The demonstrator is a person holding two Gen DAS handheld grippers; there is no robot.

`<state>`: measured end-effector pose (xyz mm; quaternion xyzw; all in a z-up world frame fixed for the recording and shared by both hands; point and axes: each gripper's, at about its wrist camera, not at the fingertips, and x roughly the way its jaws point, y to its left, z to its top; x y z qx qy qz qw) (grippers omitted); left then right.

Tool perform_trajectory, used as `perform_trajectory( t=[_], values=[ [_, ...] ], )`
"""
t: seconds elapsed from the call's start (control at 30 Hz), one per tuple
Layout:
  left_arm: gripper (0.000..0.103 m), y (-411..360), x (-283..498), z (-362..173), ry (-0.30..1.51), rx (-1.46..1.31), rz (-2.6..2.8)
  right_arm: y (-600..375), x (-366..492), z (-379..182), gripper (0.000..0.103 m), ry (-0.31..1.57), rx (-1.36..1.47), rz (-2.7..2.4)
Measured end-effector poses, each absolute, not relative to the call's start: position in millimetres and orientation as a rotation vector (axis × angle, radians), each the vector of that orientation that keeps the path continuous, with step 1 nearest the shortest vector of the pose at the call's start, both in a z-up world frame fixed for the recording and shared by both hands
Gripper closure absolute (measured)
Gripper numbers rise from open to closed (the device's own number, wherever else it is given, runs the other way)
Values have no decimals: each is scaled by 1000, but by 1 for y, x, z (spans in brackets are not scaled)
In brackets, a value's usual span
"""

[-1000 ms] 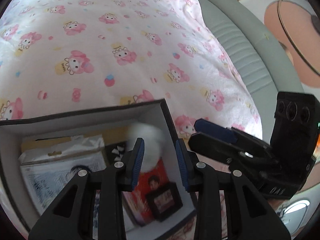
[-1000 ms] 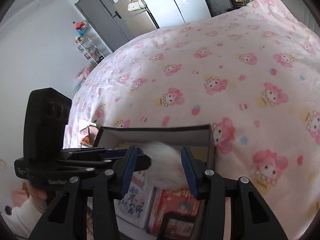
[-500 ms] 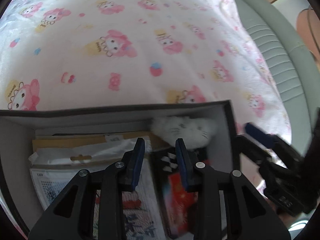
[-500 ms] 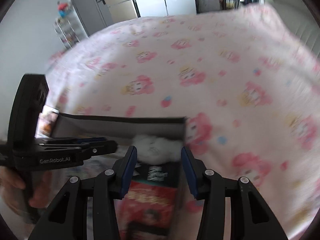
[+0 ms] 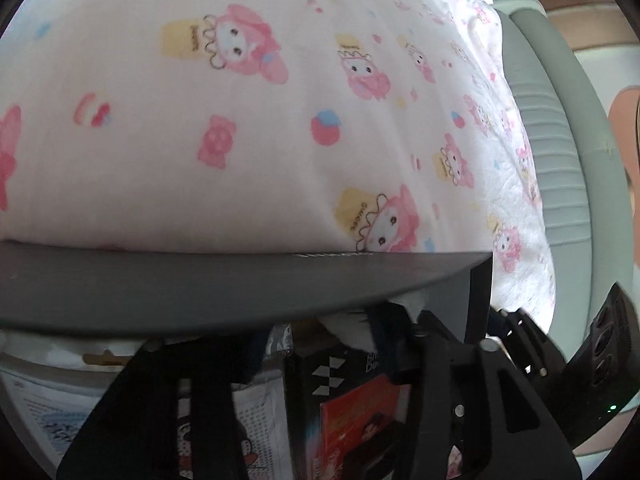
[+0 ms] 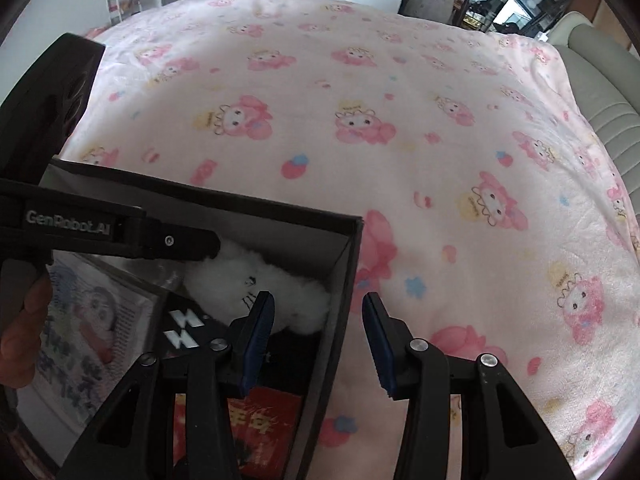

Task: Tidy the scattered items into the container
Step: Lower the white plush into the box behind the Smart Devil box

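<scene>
The white plush toy (image 6: pixel 260 284) is seen lying in the far right corner of the dark container (image 6: pixel 344 280) on the bed; it is judged light and soft, best pinched mid-body. The right hand-held gripper (image 6: pixel 318 330) is spread wide astride the wall; the left hand-held gripper (image 5: pixel 320 340) is opened around the toy

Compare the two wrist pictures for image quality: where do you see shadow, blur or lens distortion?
Left wrist view: the left gripper is dark and smeared in the shadow inside the dark grey cardboard box; the pink cartoon-print blanket bulges from fisheye distortion. Right wrist view: brighter and sharper, the fluffy white plush toy crisp, the right gripper clear, edges curved.
</scene>
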<state>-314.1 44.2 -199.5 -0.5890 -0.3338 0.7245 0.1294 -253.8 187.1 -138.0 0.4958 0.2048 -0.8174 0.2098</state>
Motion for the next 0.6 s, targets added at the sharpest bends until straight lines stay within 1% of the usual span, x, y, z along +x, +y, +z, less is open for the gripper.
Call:
perform_trajectory(
  t=[0.07,0.1,0.2,0.27,0.4,0.43,0.47,0.53,0.6],
  values=[
    [55,45,-317,-204,-1027,-1697,2046,190,-257,-140,61,528,1394,-2271],
    [56,48,-318,-205,-1025,-1689,2034,192,-258,-141,61,503,1399,-2267],
    [63,58,-316,-197,-944,-1677,2065,195,-258,-145,61,465,1415,-2252],
    [74,60,-313,-189,-892,-1657,2112,197,-257,-145,61,446,1412,-2249],
    [83,68,-300,-161,-761,-1582,2230,206,-259,-145,61,372,1427,-2253],
    [90,70,-295,-154,-715,-1556,2267,208,-260,-145,61,357,1429,-2257],
    [93,73,-290,-146,-659,-1533,2306,209,-260,-144,61,348,1427,-2265],
    [93,80,-281,-135,-545,-1527,2356,214,-260,-137,61,327,1408,-2282],
    [93,79,-280,-137,-545,-1563,2340,220,-258,-124,61,265,1373,-2295]
  ],
)
